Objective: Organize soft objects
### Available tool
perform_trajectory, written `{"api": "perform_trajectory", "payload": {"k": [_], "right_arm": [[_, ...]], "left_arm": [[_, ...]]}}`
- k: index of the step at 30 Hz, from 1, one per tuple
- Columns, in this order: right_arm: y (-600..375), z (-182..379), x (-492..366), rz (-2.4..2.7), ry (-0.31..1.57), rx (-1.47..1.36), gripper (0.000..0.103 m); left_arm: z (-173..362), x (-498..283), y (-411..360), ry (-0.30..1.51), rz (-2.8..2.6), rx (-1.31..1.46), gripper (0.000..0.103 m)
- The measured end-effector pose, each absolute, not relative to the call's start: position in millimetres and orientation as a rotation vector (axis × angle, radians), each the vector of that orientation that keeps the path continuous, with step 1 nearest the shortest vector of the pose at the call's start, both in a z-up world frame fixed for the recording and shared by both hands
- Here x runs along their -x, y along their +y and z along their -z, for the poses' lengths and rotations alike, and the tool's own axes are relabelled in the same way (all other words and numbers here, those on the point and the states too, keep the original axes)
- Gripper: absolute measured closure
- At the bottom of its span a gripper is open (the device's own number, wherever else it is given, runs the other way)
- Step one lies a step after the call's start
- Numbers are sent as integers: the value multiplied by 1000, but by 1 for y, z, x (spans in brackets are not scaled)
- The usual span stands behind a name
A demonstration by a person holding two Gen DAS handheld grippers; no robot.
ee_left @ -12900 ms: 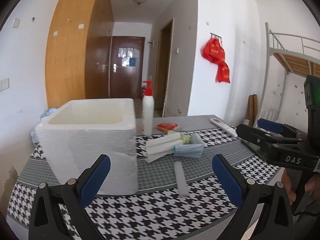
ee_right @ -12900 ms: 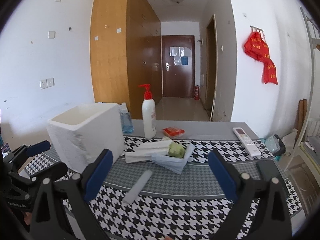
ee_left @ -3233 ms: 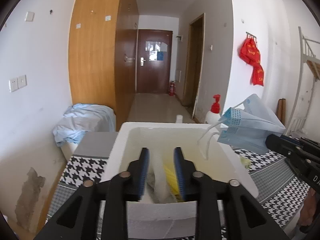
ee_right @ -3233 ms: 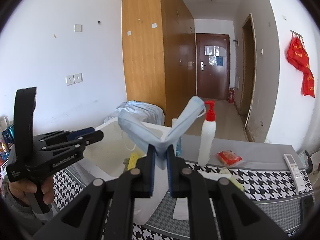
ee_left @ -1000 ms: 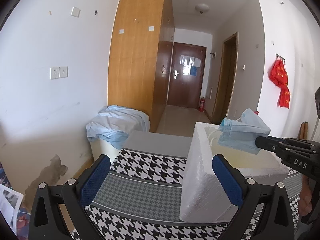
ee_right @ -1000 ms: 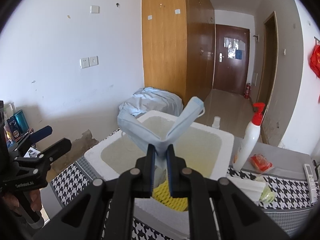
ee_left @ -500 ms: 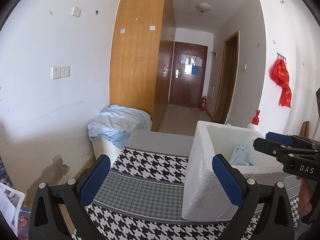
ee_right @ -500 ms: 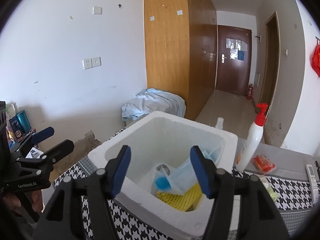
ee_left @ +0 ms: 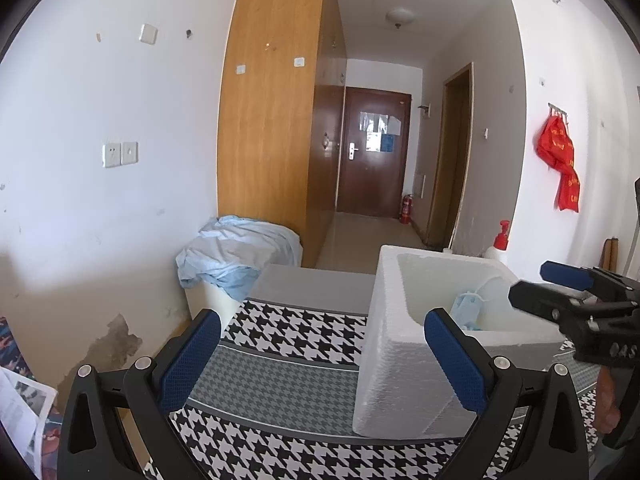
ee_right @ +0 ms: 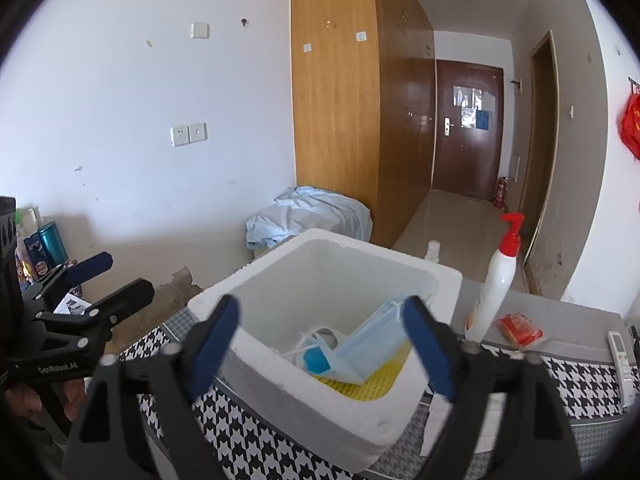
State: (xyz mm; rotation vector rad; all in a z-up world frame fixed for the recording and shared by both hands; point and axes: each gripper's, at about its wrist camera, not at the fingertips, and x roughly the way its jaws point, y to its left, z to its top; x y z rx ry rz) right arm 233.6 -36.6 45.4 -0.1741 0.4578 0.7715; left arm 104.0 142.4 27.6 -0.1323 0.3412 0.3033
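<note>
On my left, the left gripper (ee_left: 322, 354) hangs with its jaws wide apart and nothing between them, over the checked bench (ee_left: 280, 384) just beside the white foam box (ee_left: 404, 364). Moving right, my right gripper (ee_right: 320, 344) sits above the near rim of that box; its jaws have just been opening and now stand wide, with nothing pressed between the pads. The blue face mask (ee_right: 376, 344) lies loose inside the box, leaning on a yellow mesh thing (ee_right: 376, 386) at the bottom. So I judge the drop of the mask done. Farther right on the bench stand a pump bottle (ee_right: 496, 284) and a red packet (ee_right: 519, 330). Next I would pull the right gripper back clear of the rim and swing right to look for soft things not yet boxed.
</note>
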Motion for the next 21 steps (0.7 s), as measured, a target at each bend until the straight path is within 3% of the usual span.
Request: {"api": "perform_trajectory", "payload": {"k": [21], "right_arm": [[-74,-58,-218,-730,398,150,5]], "left_arm": [[-45,-93,102,312,-267,94,1]]}}
